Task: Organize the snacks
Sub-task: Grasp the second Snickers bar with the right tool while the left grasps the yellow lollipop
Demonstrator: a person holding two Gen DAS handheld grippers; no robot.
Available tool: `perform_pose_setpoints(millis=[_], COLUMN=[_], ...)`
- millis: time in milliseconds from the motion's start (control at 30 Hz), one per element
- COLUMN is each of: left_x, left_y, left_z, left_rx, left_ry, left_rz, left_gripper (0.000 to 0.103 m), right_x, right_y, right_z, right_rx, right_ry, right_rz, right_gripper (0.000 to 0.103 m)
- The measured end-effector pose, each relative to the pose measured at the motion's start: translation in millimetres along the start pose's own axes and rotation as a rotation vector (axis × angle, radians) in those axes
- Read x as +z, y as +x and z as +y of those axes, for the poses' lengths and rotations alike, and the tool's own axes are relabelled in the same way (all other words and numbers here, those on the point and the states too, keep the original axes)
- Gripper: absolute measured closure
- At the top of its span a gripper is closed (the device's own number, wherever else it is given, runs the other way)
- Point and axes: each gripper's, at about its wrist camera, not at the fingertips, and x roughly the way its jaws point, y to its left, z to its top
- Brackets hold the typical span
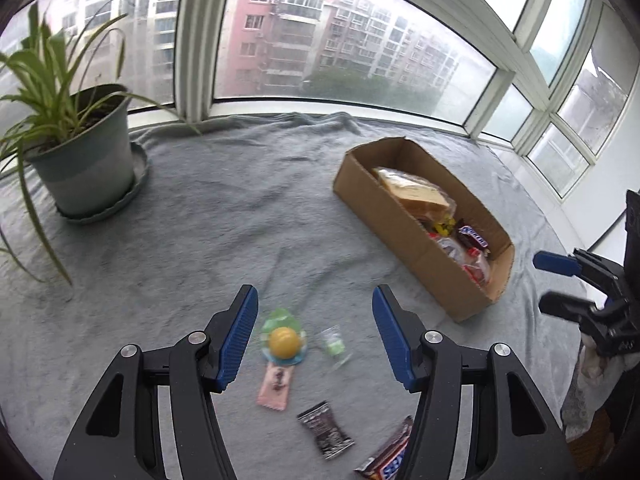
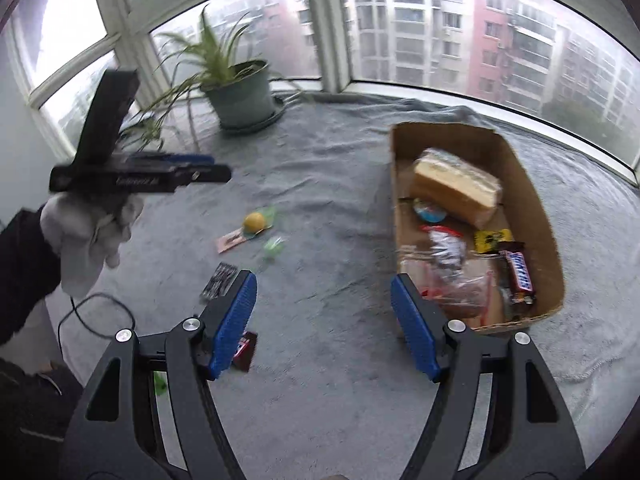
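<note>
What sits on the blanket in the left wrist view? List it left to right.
Potted plant → yellow-domed snack → small green candy → cardboard box → right tool at the frame's right edge, above the blanket.

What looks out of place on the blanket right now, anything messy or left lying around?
Several snacks lie loose on the grey blanket instead of in the cardboard box: a yellow-domed sweet, a pink packet, a small green sweet, a dark packet and a Snickers bar. The blanket is rumpled; nothing looks spilled or damaged.
</note>
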Motion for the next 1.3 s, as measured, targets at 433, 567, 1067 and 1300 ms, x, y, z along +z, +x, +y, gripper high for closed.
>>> perform_pose_setpoints(millis=[433, 567, 1067, 1300], left_x=[-33.9, -37.9, -39.3, -39.1], left_y=[37.9, 48.6, 61.7, 64.1], left_z=[4.4, 3.0, 6.5, 4.2], left_rx=[0.039, 0.05, 0.048, 0.054], left_ry=[0.103, 0.123, 0.117, 0.121], left_rz=[0.116, 0.137, 0.156, 0.148], left_gripper=[0.07, 0.071, 0.079, 0.08], right_x=[-37.0, -33.6, -39.8, -40.7], right_y=[65.9, 77.1, 104.9, 109.7], right_z=[95.2, 99.0, 111.7, 113.9], right_rx=[0.156, 0.167, 0.182, 0.19], right_ry=[-0.401, -0.432, -0.548, -0.543], right_rz=[0.222, 0.246, 0.35, 0.356], right_gripper=[0.041, 0.042, 0.047, 0.059])
